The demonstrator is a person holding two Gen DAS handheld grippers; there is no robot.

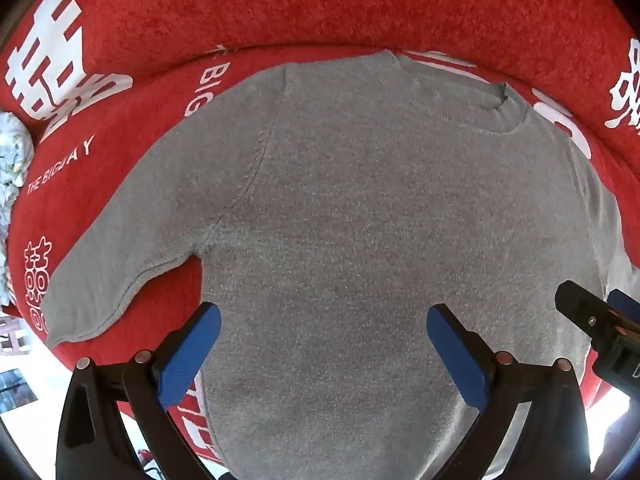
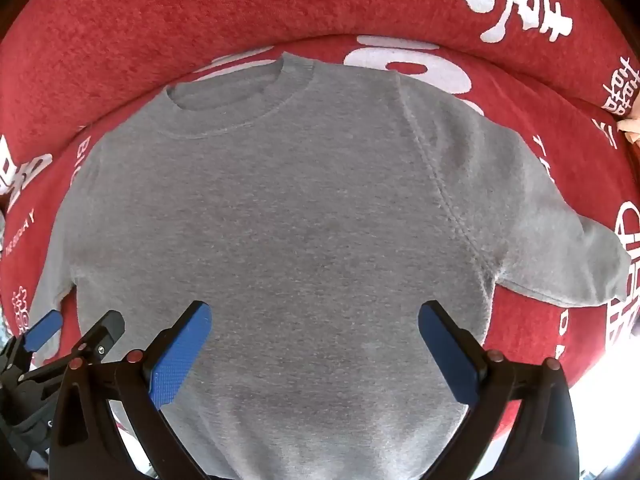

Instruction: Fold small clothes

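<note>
Left wrist view: gray T-shirt (image 1: 360, 208) sleeve (other in right), both hand-held grippers (image 1: 324, 350) (image 2: 314, 346) spread wide.

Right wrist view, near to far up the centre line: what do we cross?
Open right gripper with blue-padded fingers → body of the grey knit short-sleeved top, lying flat → its ribbed round collar → red plush blanket with white printed characters → the blanket's raised far fold.

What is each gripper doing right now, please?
Left gripper: open, holding nothing, above the grey T-shirt.
Right gripper: open, holding nothing, above the same shirt.
</note>
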